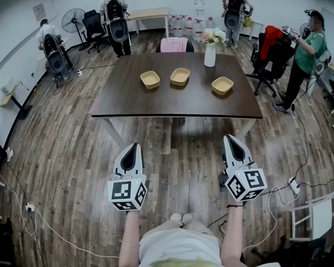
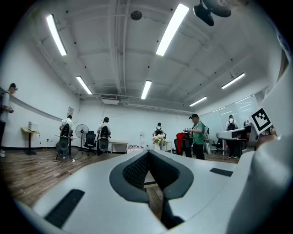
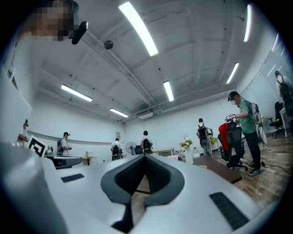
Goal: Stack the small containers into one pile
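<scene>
Three small tan containers stand apart in a row on the dark table: the left one, the middle one and the right one. Both grippers hang level over the wooden floor, well short of the table's near edge. My left gripper is shut with nothing in it, and its tips meet in its own view. My right gripper is likewise shut and empty, jaws together. Neither touches anything.
A white vase of flowers stands at the table's far side, with a chair with a pink cloth behind it. A person and office chairs are at the right. Cables lie on the floor.
</scene>
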{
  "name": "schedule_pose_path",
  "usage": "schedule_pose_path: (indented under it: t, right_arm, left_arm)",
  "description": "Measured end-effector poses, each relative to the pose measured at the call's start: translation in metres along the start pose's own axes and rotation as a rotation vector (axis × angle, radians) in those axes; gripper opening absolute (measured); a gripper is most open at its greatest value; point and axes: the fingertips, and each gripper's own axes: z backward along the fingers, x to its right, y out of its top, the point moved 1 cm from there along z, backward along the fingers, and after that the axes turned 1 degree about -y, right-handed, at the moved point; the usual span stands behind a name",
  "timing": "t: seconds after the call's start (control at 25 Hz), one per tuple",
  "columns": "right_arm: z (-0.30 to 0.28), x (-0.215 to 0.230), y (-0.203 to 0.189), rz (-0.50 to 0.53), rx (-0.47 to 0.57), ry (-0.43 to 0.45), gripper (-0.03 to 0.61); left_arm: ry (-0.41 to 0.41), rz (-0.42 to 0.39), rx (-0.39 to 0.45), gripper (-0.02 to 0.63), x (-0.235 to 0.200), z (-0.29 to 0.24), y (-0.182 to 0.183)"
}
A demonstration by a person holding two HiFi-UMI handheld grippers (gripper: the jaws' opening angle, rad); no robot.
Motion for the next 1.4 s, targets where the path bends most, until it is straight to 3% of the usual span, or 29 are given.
schedule_pose_path:
  t: [0.52,0.92,1.4]
  right_arm:
    - [-0.005,0.029,-0.001,-0.031,0.018,0.003,0.021]
    - [-0.025,0.03,-0.011,-0.034,0.001,0.08,0.021]
    - [-0.109,0.061,-0.032,-0.043,-0.037,0.092,0.021]
  left_arm:
    - [0.008,0.002,-0.023,0.025,0.027,-0.014,-0.007]
    - [0.064,0.025,-0.051,0.025,0.034,-0.022,-0.022]
    - [0.069,0.02,-0.069,0.025,0.007,-0.107,-0.036]
